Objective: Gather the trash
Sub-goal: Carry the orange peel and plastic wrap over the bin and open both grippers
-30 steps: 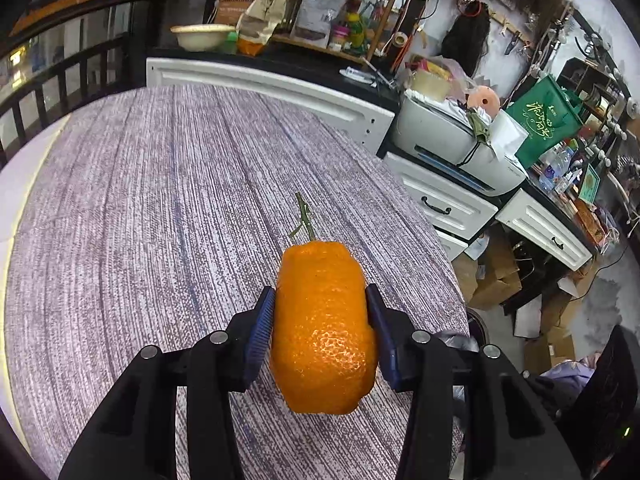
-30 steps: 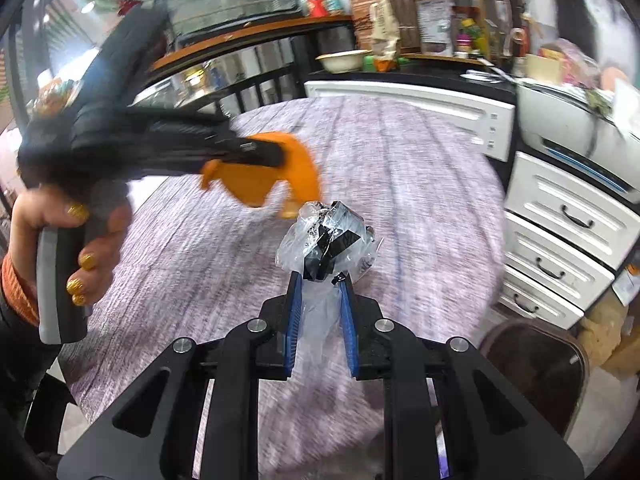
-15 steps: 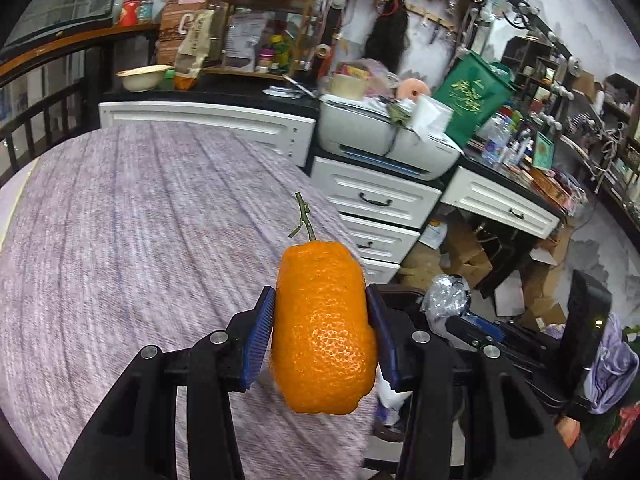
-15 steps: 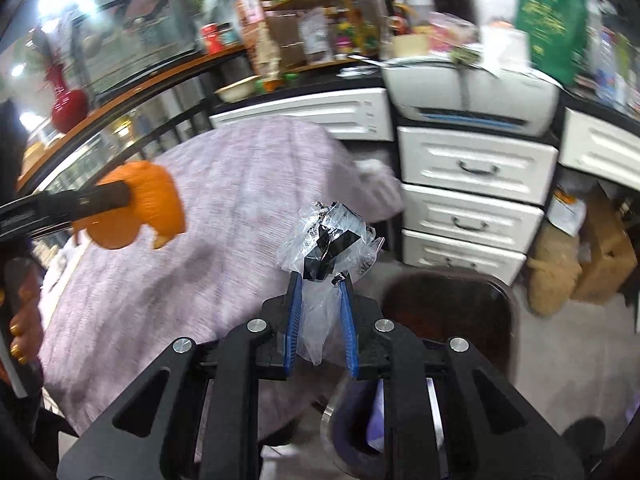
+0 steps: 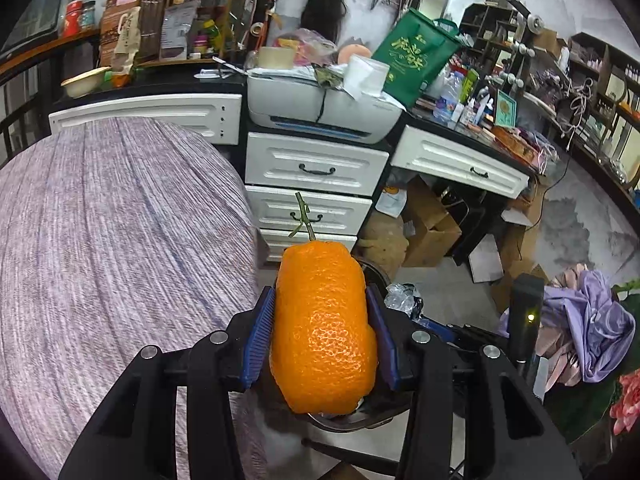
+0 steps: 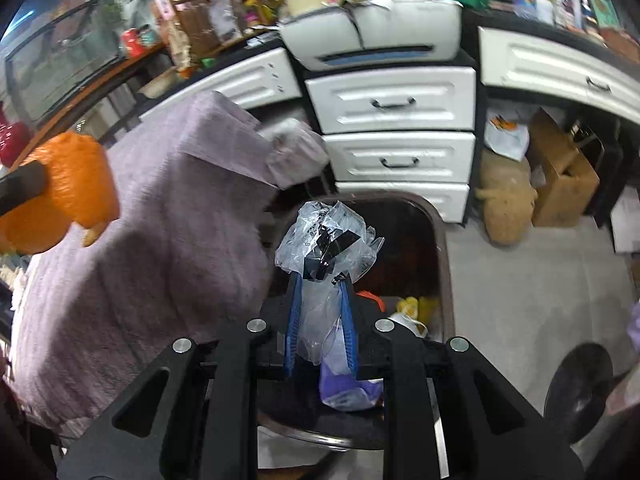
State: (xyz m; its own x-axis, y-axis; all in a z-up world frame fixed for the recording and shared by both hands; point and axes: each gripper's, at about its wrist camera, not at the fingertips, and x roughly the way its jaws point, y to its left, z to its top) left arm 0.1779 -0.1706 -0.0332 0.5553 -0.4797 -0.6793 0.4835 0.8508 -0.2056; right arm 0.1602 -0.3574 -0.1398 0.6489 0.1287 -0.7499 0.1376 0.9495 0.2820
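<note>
Two tools, orange peel (image 5: 324, 328), plastic wrapper (image 6: 326, 248), no legible writing

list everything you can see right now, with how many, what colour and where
orange peel: 1, orange, in left gripper
plastic wrapper: 1, clear and black, in right gripper
bin: 1, dark, on floor beside table, under right gripper
table: 1, purple cloth, left
drawers: several, white, behind bin
printer: 1, white, atop drawers
bag: 1, green, right of printer
boxes: several, brown, on floor
left gripper: 1, black, blue-padded jaws
right gripper: 1, black, blue-padded jaws
</note>
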